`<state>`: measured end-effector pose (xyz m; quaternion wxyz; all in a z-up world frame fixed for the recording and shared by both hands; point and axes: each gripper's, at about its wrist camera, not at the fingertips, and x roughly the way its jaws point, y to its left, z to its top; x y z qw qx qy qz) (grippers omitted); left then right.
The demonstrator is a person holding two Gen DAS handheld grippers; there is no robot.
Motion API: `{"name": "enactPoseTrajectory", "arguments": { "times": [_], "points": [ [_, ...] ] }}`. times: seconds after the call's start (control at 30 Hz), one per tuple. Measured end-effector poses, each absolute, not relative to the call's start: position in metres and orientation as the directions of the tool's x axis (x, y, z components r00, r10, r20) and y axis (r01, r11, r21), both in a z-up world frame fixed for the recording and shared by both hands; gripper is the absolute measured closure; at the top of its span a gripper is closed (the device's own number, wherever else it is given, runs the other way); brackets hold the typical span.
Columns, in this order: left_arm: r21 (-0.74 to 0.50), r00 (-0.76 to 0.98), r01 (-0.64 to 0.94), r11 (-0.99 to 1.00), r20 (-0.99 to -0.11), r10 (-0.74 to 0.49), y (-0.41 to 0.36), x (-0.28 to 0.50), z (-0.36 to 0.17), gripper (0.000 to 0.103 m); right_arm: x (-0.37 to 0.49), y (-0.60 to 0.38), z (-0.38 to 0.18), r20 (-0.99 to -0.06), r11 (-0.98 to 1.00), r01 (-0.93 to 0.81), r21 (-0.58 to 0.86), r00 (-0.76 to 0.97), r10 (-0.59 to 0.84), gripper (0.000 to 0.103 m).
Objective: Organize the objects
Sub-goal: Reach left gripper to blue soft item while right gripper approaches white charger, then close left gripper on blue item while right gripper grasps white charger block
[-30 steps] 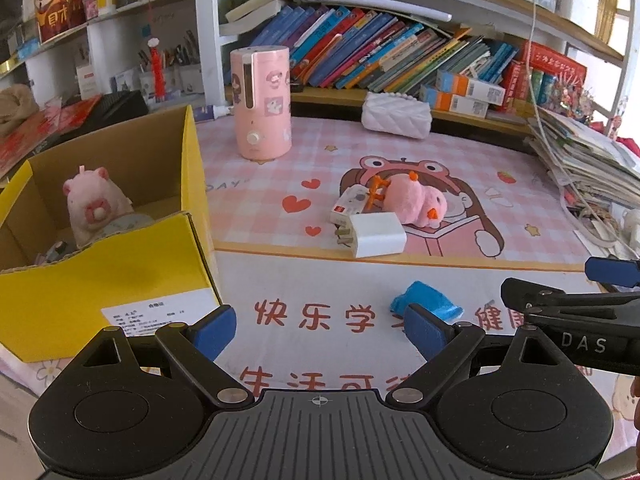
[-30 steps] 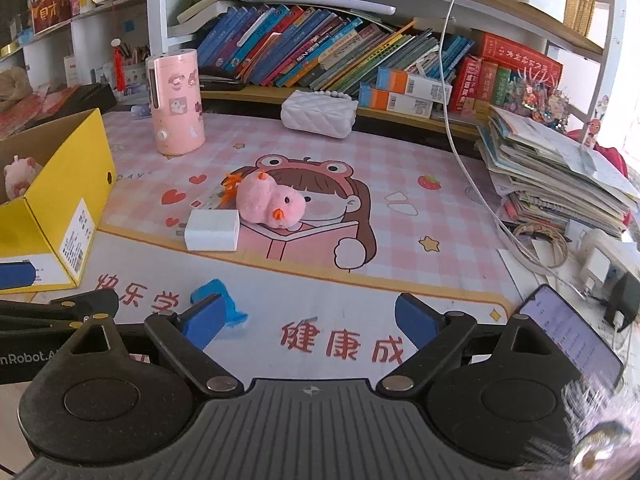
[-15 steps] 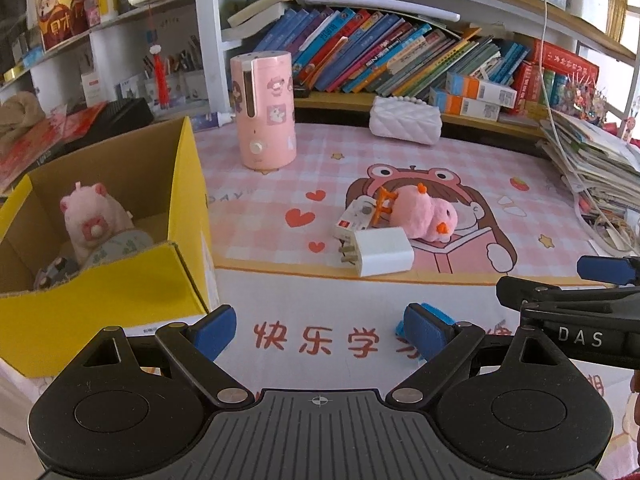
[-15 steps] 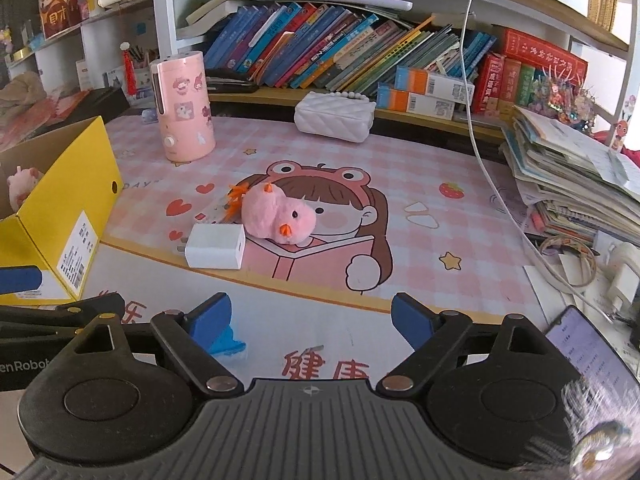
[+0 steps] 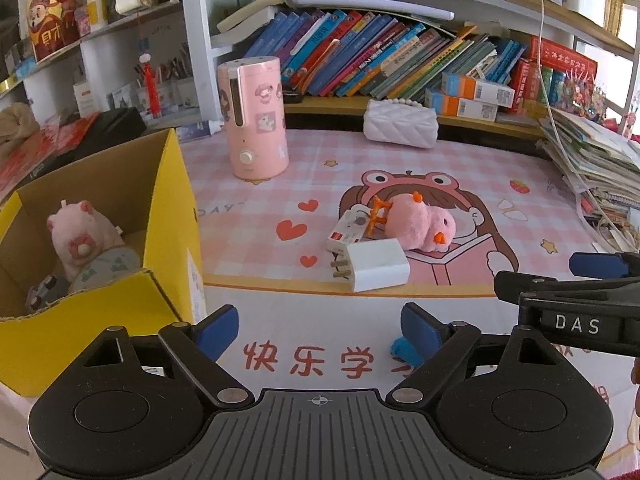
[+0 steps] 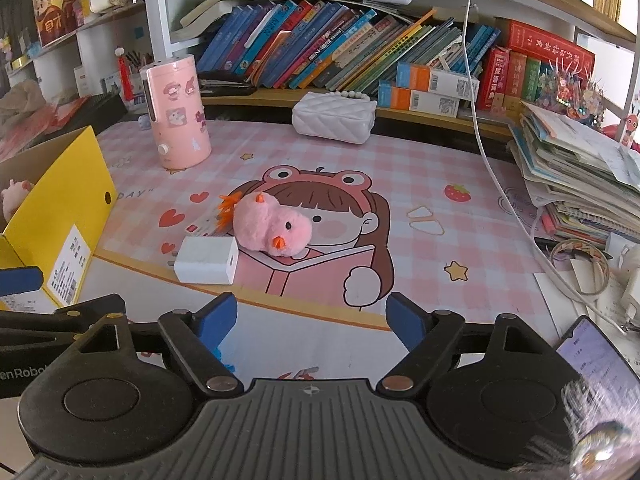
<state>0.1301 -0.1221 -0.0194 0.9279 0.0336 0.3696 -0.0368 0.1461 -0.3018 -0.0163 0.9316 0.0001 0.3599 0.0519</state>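
On the far left stands the yellow box [image 5: 168,208] holding a pink plush bear [image 5: 80,236]. Mid-mat lie the pink duck plush [image 6: 272,226], white charger [image 6: 208,260] and, nearest, a small blue object [image 5: 402,350]. Left gripper [image 5: 318,330] and right gripper [image 6: 310,320] are closing, jaws spread around nothing.

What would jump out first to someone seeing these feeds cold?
Probably the pink plush duck lying mid-mat on the cartoon girl print, with a white charger right in front of it. Next, the yellow box at the left edge, a pink plush toy already inside.
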Motion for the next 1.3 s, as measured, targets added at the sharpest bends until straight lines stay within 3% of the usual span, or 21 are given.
{"name": "enactPoseTrajectory", "arguments": {
  "times": [0.2, 0.4, 0.73, 0.87, 1.1, 1.2, 1.27, 1.3],
  "points": [
    [0.032, 0.720, 0.101, 0.994, -0.692, -0.051, -0.125, 0.132, -0.021, 0.026, 0.147, -0.307, -0.016, -0.667, 0.996, -0.083, 0.041, 0.740, 0.090, 0.021],
    [0.017, 0.712, 0.104, 0.994, -0.699, -0.062, -0.125, 0.132, -0.022, 0.044, 0.147, -0.310, -0.016, -0.662, 0.996, -0.081, 0.046, 0.744, 0.091, 0.022],
    [0.000, 0.696, 0.119, 0.993, -0.713, -0.083, -0.135, 0.143, -0.032, 0.044, 0.149, -0.316, -0.016, -0.664, 0.997, -0.071, 0.043, 0.743, 0.082, 0.022],
    [-0.035, 0.659, 0.177, 0.984, -0.738, -0.145, -0.146, 0.146, -0.039, 0.035, 0.151, -0.321, -0.016, -0.663, 0.997, -0.065, 0.043, 0.745, 0.077, 0.022],
    [-0.006, 0.607, 0.295, 0.956, -0.771, -0.192, -0.178, 0.151, -0.058, 0.035, 0.157, -0.329, -0.018, -0.668, 0.998, -0.042, 0.053, 0.741, 0.067, 0.022],
    [-0.014, 0.592, 0.280, 0.960, -0.784, -0.184, -0.181, 0.159, -0.065, 0.038, 0.159, -0.329, -0.017, -0.661, 0.997, -0.051, 0.052, 0.747, 0.073, 0.022],
    [-0.018, 0.583, 0.276, 0.961, -0.792, -0.182, -0.182, 0.163, -0.068, 0.050, 0.159, -0.329, -0.017, -0.656, 0.997, -0.058, 0.052, 0.750, 0.078, 0.022],
    [-0.024, 0.581, 0.273, 0.962, -0.792, -0.185, -0.182, 0.163, -0.070, 0.051, 0.160, -0.328, -0.016, -0.653, 0.997, -0.063, 0.052, 0.753, 0.082, 0.022]
  ]
}}
